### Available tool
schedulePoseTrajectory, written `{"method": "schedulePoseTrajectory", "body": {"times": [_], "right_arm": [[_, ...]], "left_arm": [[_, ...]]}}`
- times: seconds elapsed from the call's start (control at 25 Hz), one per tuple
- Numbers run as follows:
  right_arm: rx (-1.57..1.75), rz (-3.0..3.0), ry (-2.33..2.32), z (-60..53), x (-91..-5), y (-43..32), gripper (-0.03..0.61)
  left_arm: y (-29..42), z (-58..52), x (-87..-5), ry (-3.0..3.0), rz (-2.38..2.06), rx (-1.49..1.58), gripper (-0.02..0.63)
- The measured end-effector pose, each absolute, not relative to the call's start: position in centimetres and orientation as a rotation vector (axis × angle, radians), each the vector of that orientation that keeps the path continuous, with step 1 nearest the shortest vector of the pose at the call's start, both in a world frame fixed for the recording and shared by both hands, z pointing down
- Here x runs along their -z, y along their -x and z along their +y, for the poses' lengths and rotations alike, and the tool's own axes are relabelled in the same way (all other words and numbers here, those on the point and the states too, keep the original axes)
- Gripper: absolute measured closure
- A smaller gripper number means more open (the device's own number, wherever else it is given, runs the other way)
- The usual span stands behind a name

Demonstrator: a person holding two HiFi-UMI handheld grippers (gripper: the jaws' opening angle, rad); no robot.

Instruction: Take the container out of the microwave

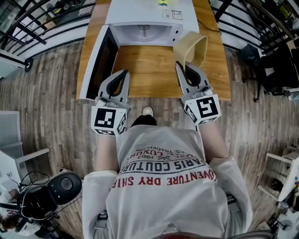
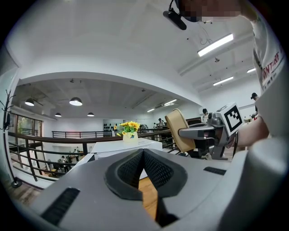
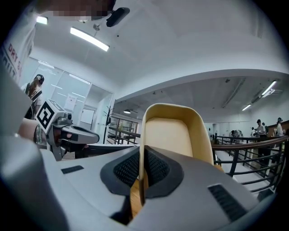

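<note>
Right gripper view — right gripper [image 3: 141,155] clamps the container [image 3: 174,131] by its wall (left gripper [image 2: 143,155] closed, empty).

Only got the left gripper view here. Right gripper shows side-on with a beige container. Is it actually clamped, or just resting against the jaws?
Observer: Clamped. The right gripper view shows the right gripper with its jaws shut on one side wall of the container, a pad on each face of the wall.
Operator: Microwave door state? I mostly see its top from here.
Observer: In the head view the door is swung open to the left. The microwave cavity shows only the turntable, and the container is outside, by its front right corner.
</note>
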State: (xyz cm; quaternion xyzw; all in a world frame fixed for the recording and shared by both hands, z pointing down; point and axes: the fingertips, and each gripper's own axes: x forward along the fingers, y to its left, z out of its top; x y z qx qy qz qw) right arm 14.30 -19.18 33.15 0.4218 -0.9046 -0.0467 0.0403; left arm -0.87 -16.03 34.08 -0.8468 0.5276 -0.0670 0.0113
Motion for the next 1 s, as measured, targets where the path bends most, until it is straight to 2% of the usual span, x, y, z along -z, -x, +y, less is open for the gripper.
{"method": "schedulePoseTrajectory", "body": {"times": [1.0], "right_arm": [[0.149,-2.765,-1.304,-18.6,-33.7,-14.9,0.549]], "left_arm": [[-0.1,-15.7,-34.0,2.612,1.673,0.226,0.601]]}}
